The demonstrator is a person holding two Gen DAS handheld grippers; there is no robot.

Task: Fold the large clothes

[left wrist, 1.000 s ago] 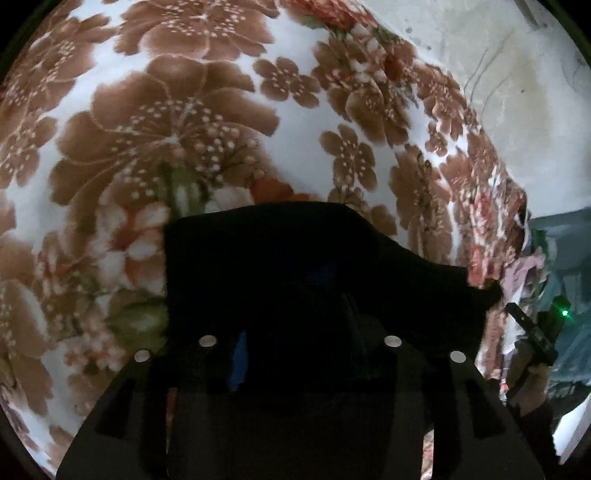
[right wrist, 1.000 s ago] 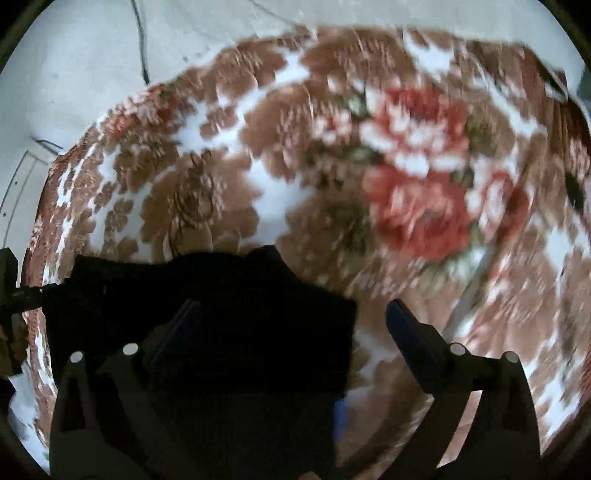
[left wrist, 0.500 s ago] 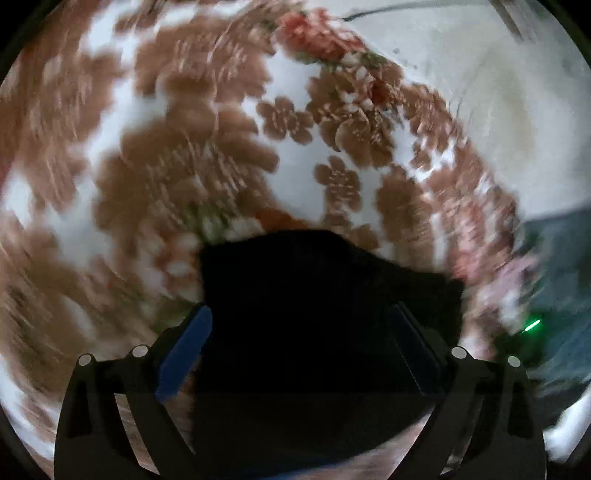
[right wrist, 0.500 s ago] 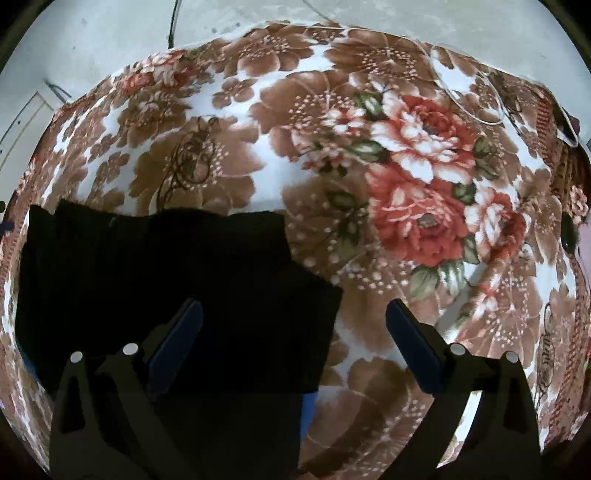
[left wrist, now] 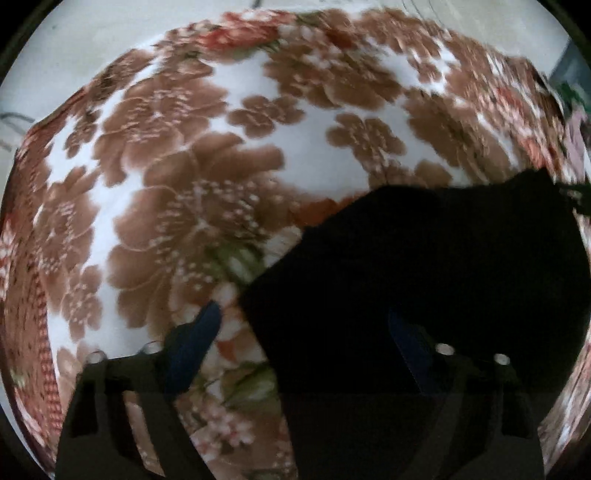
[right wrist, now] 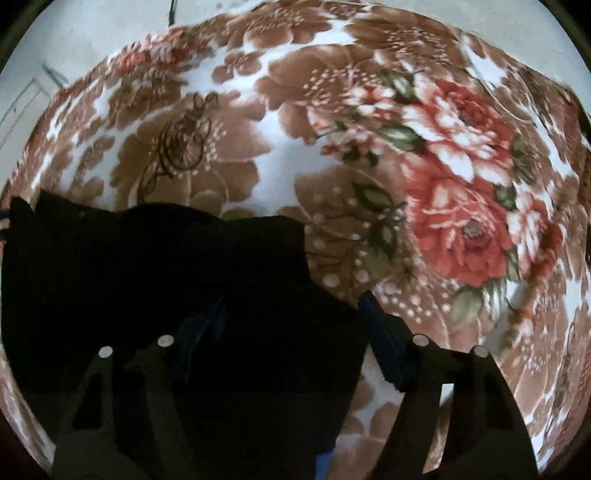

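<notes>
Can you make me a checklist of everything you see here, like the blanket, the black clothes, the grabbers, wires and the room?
Surface: flowered blanket, brown and red blooms on white.
Job's things: black garment lying on it.
Clutter: nothing seen.
Grippers: left gripper closing, garment edge between the jaws; right gripper closing over the garment's corner. Neither pinches yet.
Cables: dark wire on the floor.
Surroundings: pale floor past the blanket.

Floral blanket on a pale floor

A brown-and-white flowered blanket [right wrist: 280,155] with red roses fills both views; beyond the blanket's far edge lies pale grey floor [left wrist: 110,40].
</notes>
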